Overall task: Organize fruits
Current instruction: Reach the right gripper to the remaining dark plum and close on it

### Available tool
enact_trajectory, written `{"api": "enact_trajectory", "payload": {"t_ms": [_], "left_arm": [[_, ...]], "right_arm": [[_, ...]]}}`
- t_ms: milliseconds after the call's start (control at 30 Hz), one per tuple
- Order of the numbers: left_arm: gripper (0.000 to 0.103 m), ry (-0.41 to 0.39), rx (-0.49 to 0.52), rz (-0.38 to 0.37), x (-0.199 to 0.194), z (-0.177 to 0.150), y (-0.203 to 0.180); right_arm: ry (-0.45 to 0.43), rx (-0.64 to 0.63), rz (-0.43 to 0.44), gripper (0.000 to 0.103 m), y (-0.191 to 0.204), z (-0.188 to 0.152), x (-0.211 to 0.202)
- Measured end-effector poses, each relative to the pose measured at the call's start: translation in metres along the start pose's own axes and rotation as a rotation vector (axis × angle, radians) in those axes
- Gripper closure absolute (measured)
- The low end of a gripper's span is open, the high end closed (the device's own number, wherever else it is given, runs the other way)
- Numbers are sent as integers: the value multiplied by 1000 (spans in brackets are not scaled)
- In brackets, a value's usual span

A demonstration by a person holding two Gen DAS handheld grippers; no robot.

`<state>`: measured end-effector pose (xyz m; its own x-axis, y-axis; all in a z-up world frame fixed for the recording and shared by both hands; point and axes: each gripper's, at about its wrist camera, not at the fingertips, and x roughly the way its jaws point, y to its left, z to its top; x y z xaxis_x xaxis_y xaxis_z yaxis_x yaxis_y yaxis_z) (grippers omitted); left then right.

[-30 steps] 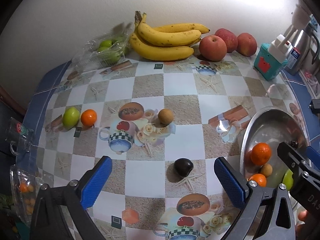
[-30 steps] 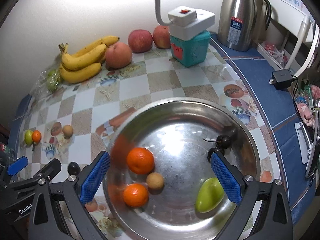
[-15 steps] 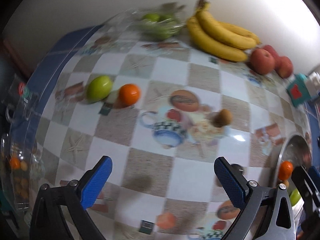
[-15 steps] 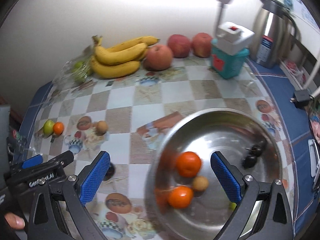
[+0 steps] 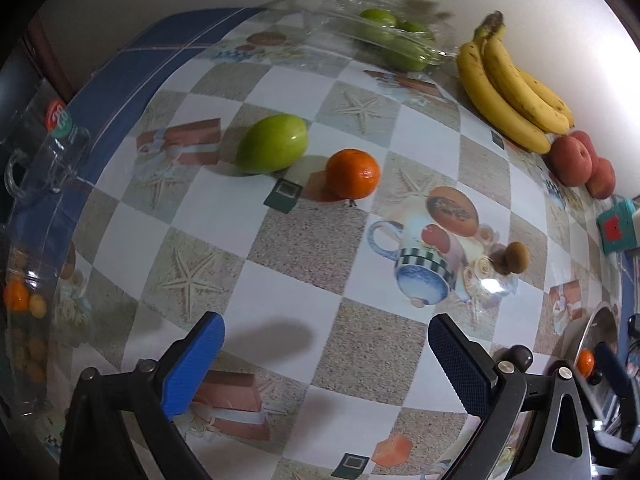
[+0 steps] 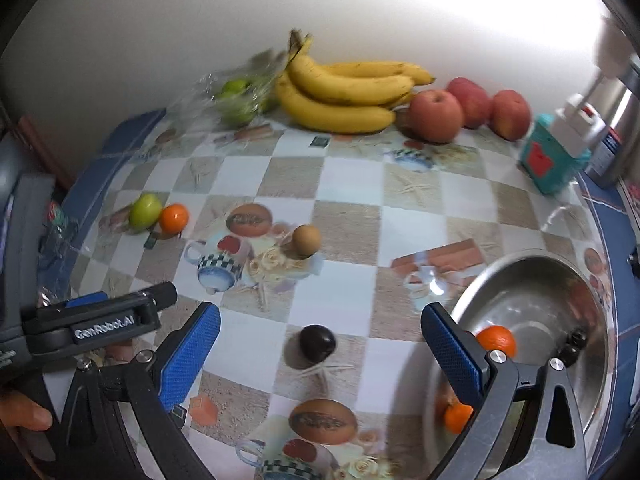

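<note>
- Bowl [image 6: 568,276]: the steel bowl sits at about 4 o'clock in the right wrist view. It holds two oranges [image 6: 495,340], plus some small dark fruit [image 6: 574,342] against its far wall. Other contents are hidden behind the gripper.
- Judged from this, part of the sorting is done: some loose fruit is already in the bowl.
- Left on the surface [image 6: 348,292]: a dark plum [image 6: 317,342] just ahead of the right gripper, a small brown fruit [image 6: 306,240] at 12 o'clock of the plum, and a green fruit [image 5: 272,144] just beside a loose orange [image 5: 352,173], both at 11 o'clock in the left wrist view.
- Along the wall: bananas [image 6: 344,92], apples [image 6: 436,116] and a clear pack of green fruit [image 5: 390,38]. Whether these are meant to move I cannot tell.
- Left gripper [image 5: 324,354]: jaws spread wide and empty, aimed towards the green fruit and loose orange, well apart from both.
- Right gripper [image 6: 320,354]: jaws spread wide and empty; the plum lies between its fingers in view, but they are not touching it.
- Likely remainder: four loose pieces to carry to the bowl.
</note>
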<state>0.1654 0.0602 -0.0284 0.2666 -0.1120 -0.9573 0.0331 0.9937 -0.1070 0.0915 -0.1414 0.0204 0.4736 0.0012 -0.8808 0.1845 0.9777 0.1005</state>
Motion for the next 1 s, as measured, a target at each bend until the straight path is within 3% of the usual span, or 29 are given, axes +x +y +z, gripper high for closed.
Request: {"api": "enact_trajectory", "payload": {"t_ms": [367,500,633,900,1000], "left_arm": [[0,33,5,-23,11,2,-4],[0,47,22,-20,17,1,-12],[0,64,27,-20,24,-1,-19],[0,80,44,-24,34,-2,-36],[0,84,48,-23,37,-2,-43]], "right_arm": [[117,-33,-46,4,7,-7,45],[134,-42,-75,13,7,-10,52],[160,-45,-92,35,5,-13,60],[179,-37,-86,46,3,-17,65],[179,-39,-83,57,3,-17,64]]}}
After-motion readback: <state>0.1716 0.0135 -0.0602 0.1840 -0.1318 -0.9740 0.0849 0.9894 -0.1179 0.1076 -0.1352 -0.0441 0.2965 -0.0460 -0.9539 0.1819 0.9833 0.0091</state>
